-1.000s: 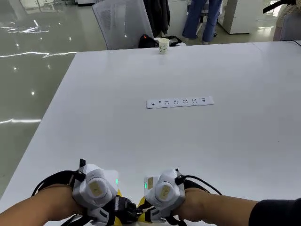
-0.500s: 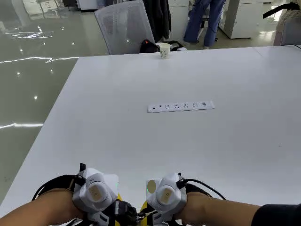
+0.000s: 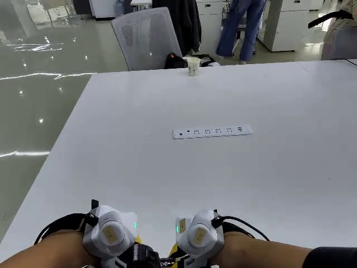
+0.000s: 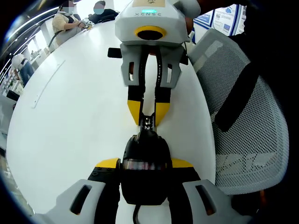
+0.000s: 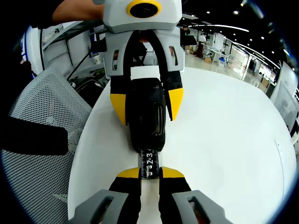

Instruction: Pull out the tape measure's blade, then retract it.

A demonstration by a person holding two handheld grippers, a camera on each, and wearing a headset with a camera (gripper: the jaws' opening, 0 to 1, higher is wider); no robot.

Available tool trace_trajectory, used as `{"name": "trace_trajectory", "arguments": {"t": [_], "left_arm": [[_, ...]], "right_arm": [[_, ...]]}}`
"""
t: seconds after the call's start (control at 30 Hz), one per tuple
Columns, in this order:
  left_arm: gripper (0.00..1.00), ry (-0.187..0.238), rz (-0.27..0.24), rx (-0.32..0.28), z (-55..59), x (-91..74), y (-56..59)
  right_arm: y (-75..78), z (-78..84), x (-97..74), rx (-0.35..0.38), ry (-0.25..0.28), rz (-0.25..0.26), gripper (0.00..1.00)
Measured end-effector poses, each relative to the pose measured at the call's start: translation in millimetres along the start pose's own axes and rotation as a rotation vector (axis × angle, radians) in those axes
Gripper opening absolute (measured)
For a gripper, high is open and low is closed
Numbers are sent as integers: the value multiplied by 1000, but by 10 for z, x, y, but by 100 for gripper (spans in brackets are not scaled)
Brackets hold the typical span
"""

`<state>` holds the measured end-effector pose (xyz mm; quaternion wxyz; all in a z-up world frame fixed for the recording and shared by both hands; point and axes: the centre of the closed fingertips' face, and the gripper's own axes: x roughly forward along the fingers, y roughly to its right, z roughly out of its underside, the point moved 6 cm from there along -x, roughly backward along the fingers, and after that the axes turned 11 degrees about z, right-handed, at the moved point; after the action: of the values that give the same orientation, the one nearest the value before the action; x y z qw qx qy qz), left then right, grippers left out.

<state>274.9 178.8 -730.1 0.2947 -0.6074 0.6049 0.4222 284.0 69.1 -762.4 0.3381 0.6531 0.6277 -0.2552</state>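
Note:
A black tape measure case (image 4: pixel 145 163) sits between the jaws of my left gripper (image 4: pixel 145 164), which is shut on it. A short stretch of numbered blade (image 4: pixel 147 123) runs out to my right gripper (image 4: pixel 148 114), whose yellow tips pinch it. In the right gripper view, the right gripper (image 5: pixel 150 173) is shut on the blade (image 5: pixel 149 162) just in front of the case (image 5: pixel 146 112), which the left gripper (image 5: pixel 146 106) holds. In the head view both white gripper housings (image 3: pixel 109 237) (image 3: pixel 199 239) face each other at the near table edge, and the tape is mostly cut off below.
A white power strip (image 3: pixel 212 132) lies mid-table on the white table (image 3: pixel 268 184). At the far edge stands a paper cup (image 3: pixel 193 66), with a grey chair (image 3: pixel 148 36) and a standing person (image 3: pixel 240 22) behind it. A mesh chair (image 4: pixel 243 130) is close beside the near edge.
The head camera has tilted up, so both grippers sit lower in the picture. They look slightly farther apart than before, still holding the tape between them.

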Motion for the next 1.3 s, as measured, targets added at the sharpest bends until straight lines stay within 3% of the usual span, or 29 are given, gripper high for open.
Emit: {"name": "trace_trajectory", "arguments": {"t": [1.3], "left_arm": [[34, 12, -12, -7, 10, -1, 1]], "right_arm": [[57, 160, -112, 22, -22, -2, 11]]}}
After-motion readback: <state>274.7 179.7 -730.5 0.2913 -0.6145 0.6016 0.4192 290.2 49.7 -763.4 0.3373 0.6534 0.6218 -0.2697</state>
